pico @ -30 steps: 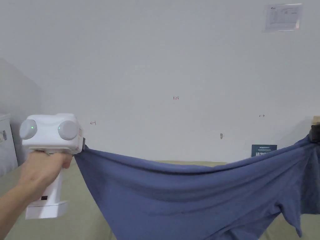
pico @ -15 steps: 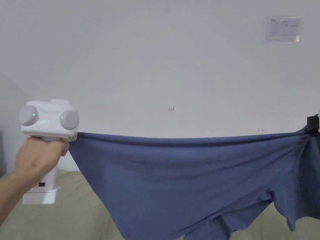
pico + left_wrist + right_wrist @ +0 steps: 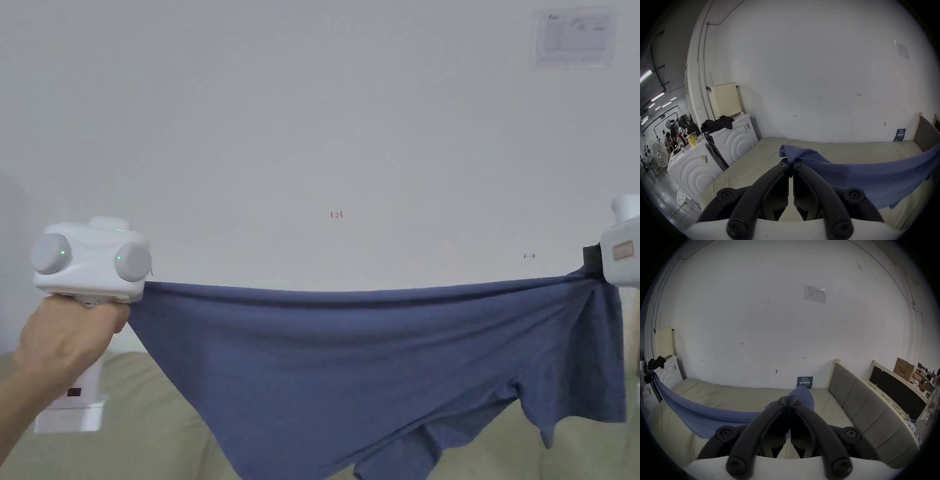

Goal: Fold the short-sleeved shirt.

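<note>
A blue short-sleeved shirt (image 3: 375, 362) hangs stretched in the air between my two grippers, its top edge taut and nearly level, its lower part and a sleeve drooping over the bed. My left gripper (image 3: 147, 284), held by a hand, pinches the shirt's left corner. In the left gripper view the black jaws are shut on a bunch of blue cloth (image 3: 791, 156). My right gripper (image 3: 594, 270) grips the right corner at the frame's edge. Its own view shows the right gripper (image 3: 789, 400) with jaws shut and the shirt (image 3: 708, 417) sagging away to the left.
A bed with a beige cover (image 3: 843, 151) lies below the shirt, against a white wall (image 3: 337, 125). A grey padded headboard (image 3: 867, 410) stands on the right. White washing machines (image 3: 730, 138) with dark clothes on top stand on the left. People stand far off at the left.
The shirt rose from low and sagging to a taut, level top edge. The right gripper came further into the picture from the right edge.
</note>
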Demonstrator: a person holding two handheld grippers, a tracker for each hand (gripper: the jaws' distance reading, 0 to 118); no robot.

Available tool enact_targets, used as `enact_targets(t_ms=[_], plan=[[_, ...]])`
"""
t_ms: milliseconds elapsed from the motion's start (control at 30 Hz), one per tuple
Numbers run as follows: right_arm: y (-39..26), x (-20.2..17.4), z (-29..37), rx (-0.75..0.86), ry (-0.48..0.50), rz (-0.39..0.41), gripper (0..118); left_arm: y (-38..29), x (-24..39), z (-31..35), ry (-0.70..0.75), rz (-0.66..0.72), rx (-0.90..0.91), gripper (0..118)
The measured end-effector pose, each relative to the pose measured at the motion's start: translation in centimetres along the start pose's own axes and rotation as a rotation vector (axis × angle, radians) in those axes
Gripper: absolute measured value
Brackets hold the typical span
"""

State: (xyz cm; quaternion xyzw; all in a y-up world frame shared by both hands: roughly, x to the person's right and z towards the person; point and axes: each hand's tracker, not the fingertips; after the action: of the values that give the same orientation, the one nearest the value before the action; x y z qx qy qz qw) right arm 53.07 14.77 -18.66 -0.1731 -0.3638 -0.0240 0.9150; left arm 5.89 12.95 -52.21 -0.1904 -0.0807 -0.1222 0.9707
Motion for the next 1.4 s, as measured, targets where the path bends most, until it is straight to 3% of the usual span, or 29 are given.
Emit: enact_targets(t_ms=[200, 400, 500, 600, 733, 1000, 1133, 1267, 1300, 1400], plan=[[-7.3, -0.5, -3.7, -0.130, 0.010, 0.008, 4, -6.3, 1.9, -3.1, -0.035, -0.038, -0.098, 0], [-17.5, 0.2, -3.4, -0.277, 0.021, 0.002, 4, -15.3, 2.1, -3.2, -0.064, -0.091, -0.204, 0], [-22.2, 1.1, -0.7, -0.306, 0.068, -0.068, 4, -19.8, 1.2, -1.3, -0.076, -0.099, -0.236, 0], [-27.0, 1.8, 3.8, -0.338, 0.098, -0.082, 4, -24.0, -0.4, 2.0, -0.104, -0.117, -0.252, 0], [-32.9, 3.6, 10.1, -0.383, 0.126, -0.179, 4, -29.1, -2.9, 6.8, -0.137, -0.101, -0.287, 0], [-42.0, 5.0, 20.5, -0.439, 0.103, -0.209, 4, -38.1, -7.9, 13.1, -0.161, -0.027, -0.384, 0], [-44.4, 5.5, 22.2, -0.471, 0.110, -0.265, 4, -41.1, -9.0, 14.6, -0.173, -0.004, -0.427, 0], [-45.9, 5.1, 21.5, -0.496, 0.095, -0.236, 4, -42.9, -9.1, 13.9, -0.174, -0.003, -0.480, 0], [-46.1, 5.1, 21.4, -0.509, 0.094, -0.239, 6, -43.1, -9.1, 13.8, -0.176, 0.002, -0.482, 0], [-45.6, 5.2, 22.0, -0.496, 0.069, -0.268, 45, -43.3, -9.3, 13.7, -0.214, 0.035, -0.488, 4]])
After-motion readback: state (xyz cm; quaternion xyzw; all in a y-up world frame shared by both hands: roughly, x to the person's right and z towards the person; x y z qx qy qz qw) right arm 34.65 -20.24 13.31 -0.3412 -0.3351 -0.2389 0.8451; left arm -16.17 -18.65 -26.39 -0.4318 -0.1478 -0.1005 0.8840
